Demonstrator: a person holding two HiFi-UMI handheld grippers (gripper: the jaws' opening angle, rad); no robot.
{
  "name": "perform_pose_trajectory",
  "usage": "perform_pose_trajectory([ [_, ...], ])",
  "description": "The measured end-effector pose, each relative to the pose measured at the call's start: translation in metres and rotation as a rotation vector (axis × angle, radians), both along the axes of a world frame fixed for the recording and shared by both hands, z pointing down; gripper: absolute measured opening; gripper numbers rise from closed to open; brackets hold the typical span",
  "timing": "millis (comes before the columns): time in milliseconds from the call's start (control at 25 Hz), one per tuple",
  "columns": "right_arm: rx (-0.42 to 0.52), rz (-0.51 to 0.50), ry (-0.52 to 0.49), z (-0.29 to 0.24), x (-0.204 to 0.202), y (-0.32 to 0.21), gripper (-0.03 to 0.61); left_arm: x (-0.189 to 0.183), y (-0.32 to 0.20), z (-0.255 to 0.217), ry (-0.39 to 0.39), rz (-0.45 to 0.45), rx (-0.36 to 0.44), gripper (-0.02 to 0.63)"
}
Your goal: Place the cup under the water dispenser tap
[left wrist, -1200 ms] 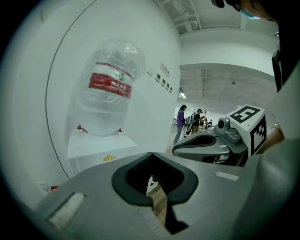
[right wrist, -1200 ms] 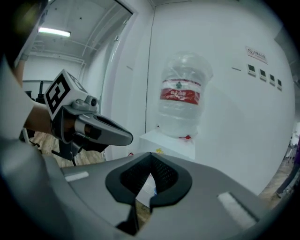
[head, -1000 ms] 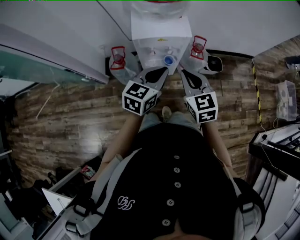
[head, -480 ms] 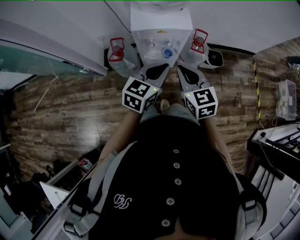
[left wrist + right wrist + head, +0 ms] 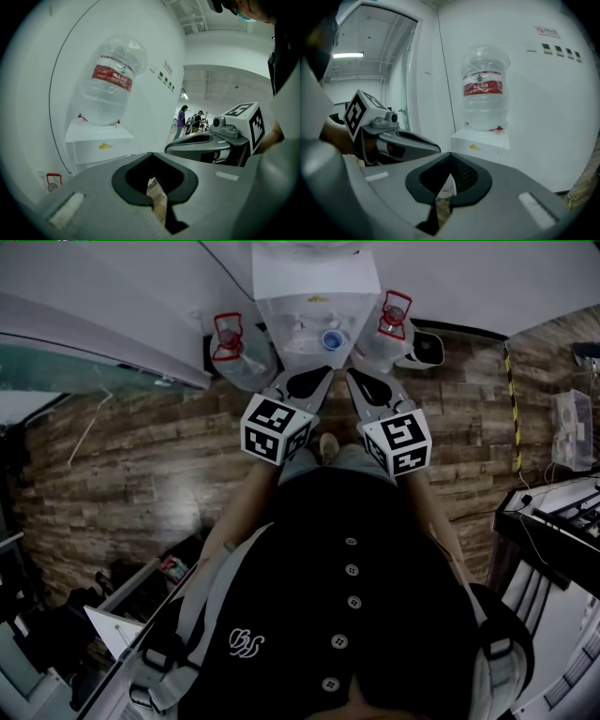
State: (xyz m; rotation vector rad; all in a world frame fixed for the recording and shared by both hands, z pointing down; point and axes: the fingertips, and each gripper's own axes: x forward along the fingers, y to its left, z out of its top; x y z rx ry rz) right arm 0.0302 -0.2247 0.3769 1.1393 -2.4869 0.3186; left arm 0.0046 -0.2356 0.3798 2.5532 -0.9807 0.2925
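Observation:
The white water dispenser (image 5: 314, 287) stands against the wall with its big clear bottle (image 5: 110, 79) on top. At its front, under two small white taps, sits a small blue round thing (image 5: 330, 338), possibly the cup; I cannot tell for sure. My left gripper (image 5: 325, 372) and right gripper (image 5: 351, 373) hover side by side just short of the dispenser's front, tips close together. Both are shut with nothing between their fingers. The left gripper view looks over the shut left gripper (image 5: 157, 206) at the dispenser (image 5: 98, 140), and the right gripper view shows the dispenser (image 5: 480, 143) and bottle (image 5: 483, 86).
Spare water bottles with red caps stand on the wooden floor at the dispenser's left (image 5: 228, 343) and right (image 5: 392, 322). A white device (image 5: 427, 351) lies beyond the right one. A glass partition (image 5: 84, 381) runs along the left. People (image 5: 180, 119) stand far down the hall.
The dispenser and both grippers sit slightly higher in the head view than before. Both grippers stay shut and side by side in front of the dispenser.

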Motion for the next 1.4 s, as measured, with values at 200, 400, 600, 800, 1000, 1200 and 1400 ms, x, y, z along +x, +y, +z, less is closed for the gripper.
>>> perform_pose_trajectory([
  [200, -0.008, -0.012, 0.004, 0.004, -0.002, -0.002, -0.002, -0.001, -0.002, 0.000, 0.012, -0.001, -0.002, 0.000],
  [400, -0.015, -0.010, 0.005, 0.005, -0.001, -0.005, -0.002, -0.004, -0.006, -0.001, 0.017, -0.006, -0.005, 0.000],
  [600, -0.003, -0.015, 0.015, 0.006, -0.002, -0.011, -0.002, -0.003, -0.009, 0.000, 0.016, -0.005, -0.007, 0.000],
  [800, -0.011, -0.013, 0.027, 0.008, 0.001, -0.011, -0.002, -0.004, -0.010, -0.001, 0.016, -0.013, -0.008, 0.000],
  [1000, -0.028, -0.030, 0.032, 0.012, -0.001, -0.010, -0.002, -0.005, -0.009, 0.001, 0.013, -0.016, -0.017, 0.000],
  [1200, -0.023, -0.034, 0.026, 0.011, -0.003, -0.009, -0.002, -0.004, -0.010, 0.002, 0.010, -0.012, -0.015, 0.000],
  [1400, -0.032, -0.047, 0.036, 0.014, -0.006, -0.003, -0.002, 0.000, -0.007, 0.003, 0.012, 0.002, -0.023, 0.000],
])
